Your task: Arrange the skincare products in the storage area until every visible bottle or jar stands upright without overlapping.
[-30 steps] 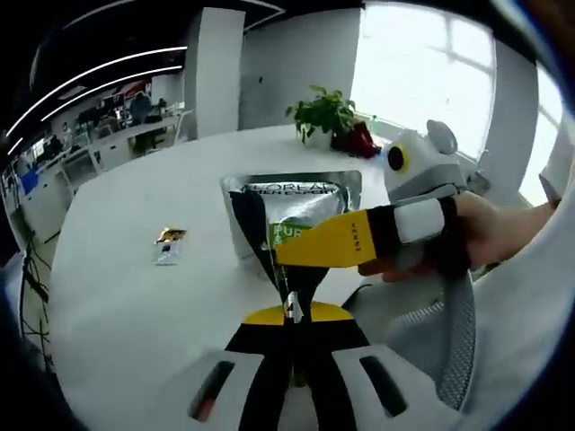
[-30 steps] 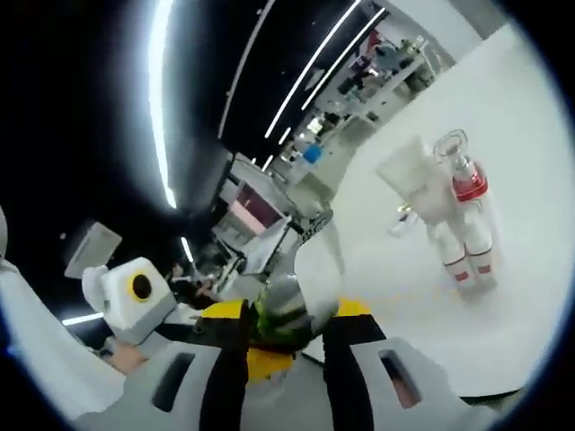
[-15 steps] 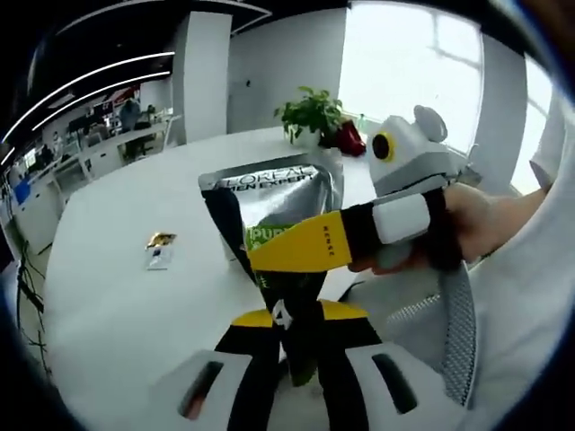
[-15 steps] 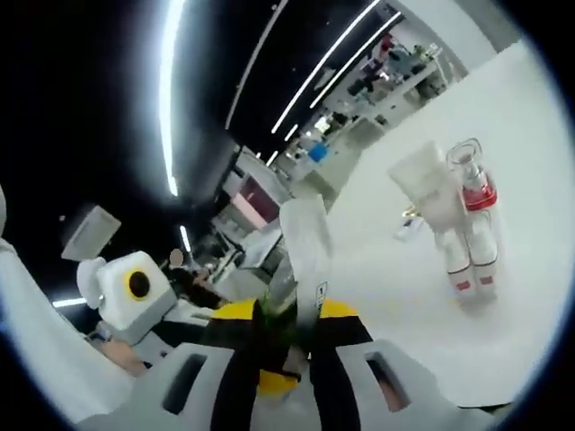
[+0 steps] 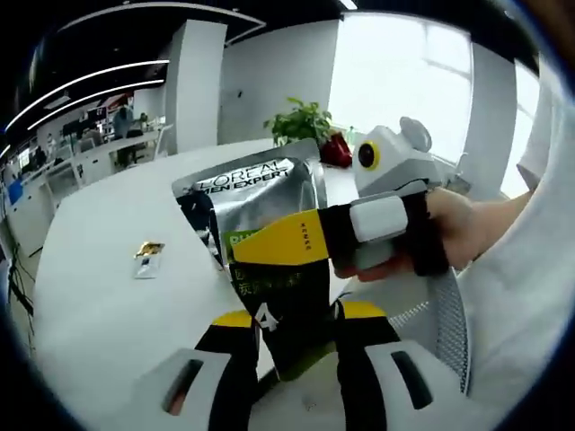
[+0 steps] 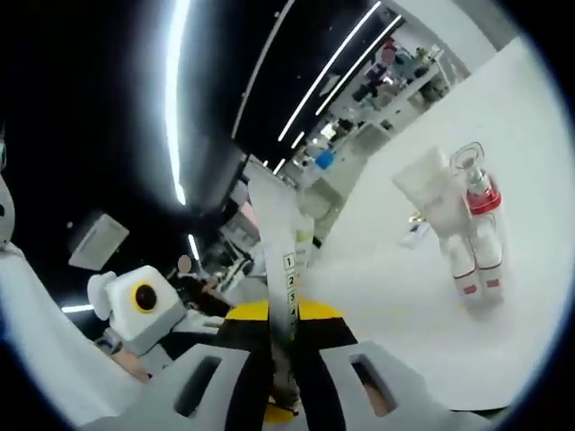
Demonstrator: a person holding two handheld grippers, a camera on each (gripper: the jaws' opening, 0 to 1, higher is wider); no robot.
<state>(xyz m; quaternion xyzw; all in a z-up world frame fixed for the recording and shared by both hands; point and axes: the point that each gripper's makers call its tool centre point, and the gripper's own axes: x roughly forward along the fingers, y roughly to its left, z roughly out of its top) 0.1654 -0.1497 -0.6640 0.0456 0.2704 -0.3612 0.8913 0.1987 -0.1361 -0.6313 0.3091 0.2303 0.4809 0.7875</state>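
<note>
The limp, light foil pouch (image 5: 269, 260) is pinched by both the left gripper (image 5: 292, 328) and right gripper (image 6: 287, 359), best held at its stiffer sealed edges.

"L'OREAL" over "MEN EXPERT" across the top of the silver sachet (image 5: 260, 193) I hold, green panel lower down on it starting "PU", rest covered by my right gripper (image 5: 283, 247), numbers 1, 2, 3, 4 down the sachet's edge (image 6: 289, 287)

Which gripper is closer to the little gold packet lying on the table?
Left, probably. The left gripper holds the silver pouch just beside the gold packet; the right gripper pinches the pouch from the far side.
</note>
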